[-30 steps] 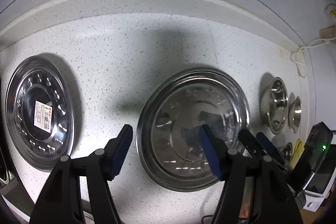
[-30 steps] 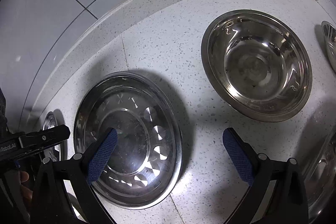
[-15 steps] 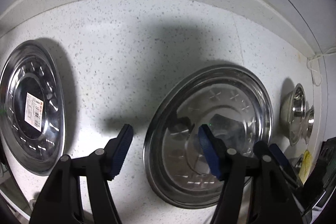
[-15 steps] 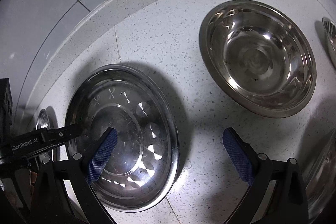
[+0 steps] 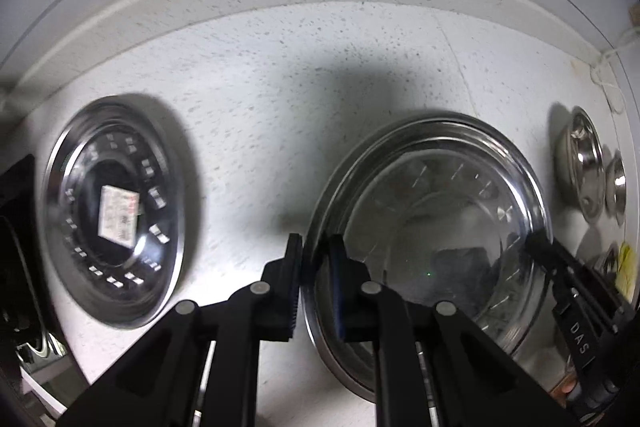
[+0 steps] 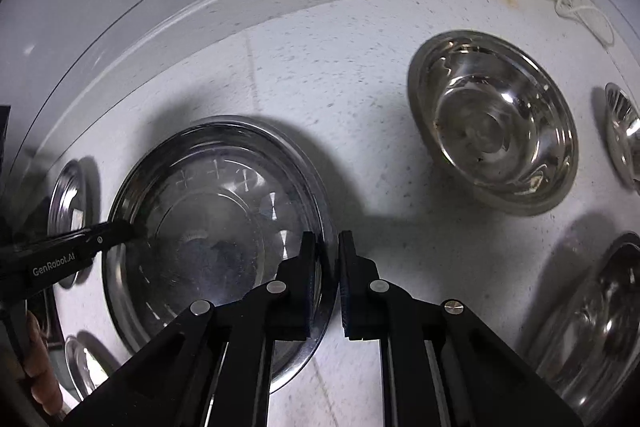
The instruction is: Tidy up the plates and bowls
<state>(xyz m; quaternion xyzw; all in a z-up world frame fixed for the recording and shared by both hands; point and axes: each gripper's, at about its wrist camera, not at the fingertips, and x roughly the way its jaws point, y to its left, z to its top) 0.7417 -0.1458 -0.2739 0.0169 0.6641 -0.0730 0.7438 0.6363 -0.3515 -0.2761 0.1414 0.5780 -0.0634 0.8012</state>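
Steel plate (image 5: pixel 432 227) sits on the speckled countertop (image 5: pixel 280 87), right of centre in the left wrist view. Left gripper (image 5: pixel 316 283) is clamped on its left rim, one pad outside, one inside. Second plate with a label (image 5: pixel 114 211) lies well apart to the left. Right gripper's tip shows at the far right rim.

Right wrist view: same plate (image 6: pixel 216 227) left of centre, right gripper (image 6: pixel 326 283) clamped on its right rim. Left gripper (image 6: pixel 116 231) bites the opposite rim, so the grips sit across the plate from each other. Deep bowl (image 6: pixel 492 123) is well apart to the upper right, more bowls at the edges.

Judgement: two-handed lift is next; both grips must rise together or the plate tilts out.
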